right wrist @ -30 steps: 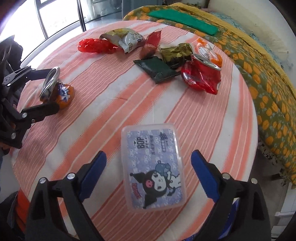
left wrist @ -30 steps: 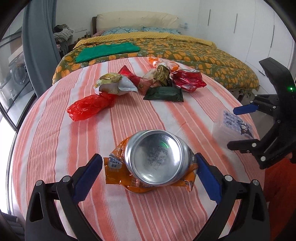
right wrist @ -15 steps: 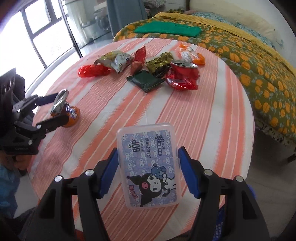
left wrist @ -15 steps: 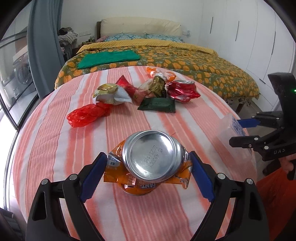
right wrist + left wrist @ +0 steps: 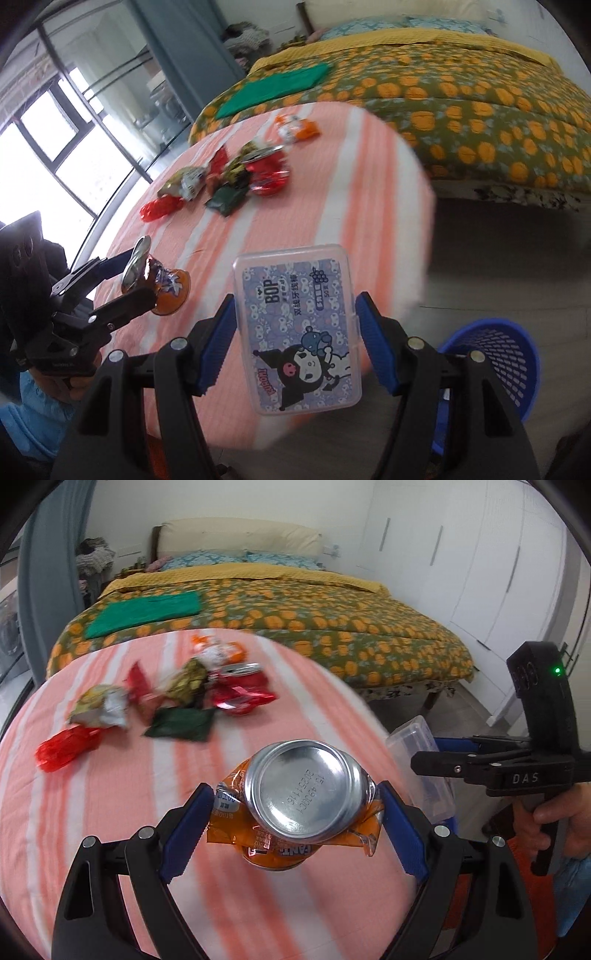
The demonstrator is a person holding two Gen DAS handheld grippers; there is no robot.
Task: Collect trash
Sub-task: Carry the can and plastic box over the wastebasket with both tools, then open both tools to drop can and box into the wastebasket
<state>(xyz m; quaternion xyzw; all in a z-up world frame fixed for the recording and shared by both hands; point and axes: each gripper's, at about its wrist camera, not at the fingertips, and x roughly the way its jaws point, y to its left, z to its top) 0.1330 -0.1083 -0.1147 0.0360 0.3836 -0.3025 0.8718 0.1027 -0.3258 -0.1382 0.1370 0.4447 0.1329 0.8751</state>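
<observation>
The left claw (image 5: 295, 827) pinches a crushed orange soda can (image 5: 299, 808) by its crumpled sides, silver base facing the camera, lifted clear of the striped desk (image 5: 110, 794). The right claw (image 5: 295, 336) is clamped on a clear plastic floss box (image 5: 299, 328) with a cartoon label, held out past the desk's edge.

Only the right wrist view shows a blue mesh bin (image 5: 495, 362) on the floor, below and to the right of that claw; it also shows the left claw side-on to its left, with the can tilted. The left wrist view shows the box only edge-on, to its right.

Well ahead of both claws, the remaining litter lies clustered on the desk: a red wrapper (image 5: 62, 747), a dark green packet (image 5: 181, 725) and a crushed red can (image 5: 240, 690). Beyond the desk is a bed (image 5: 332, 627).
</observation>
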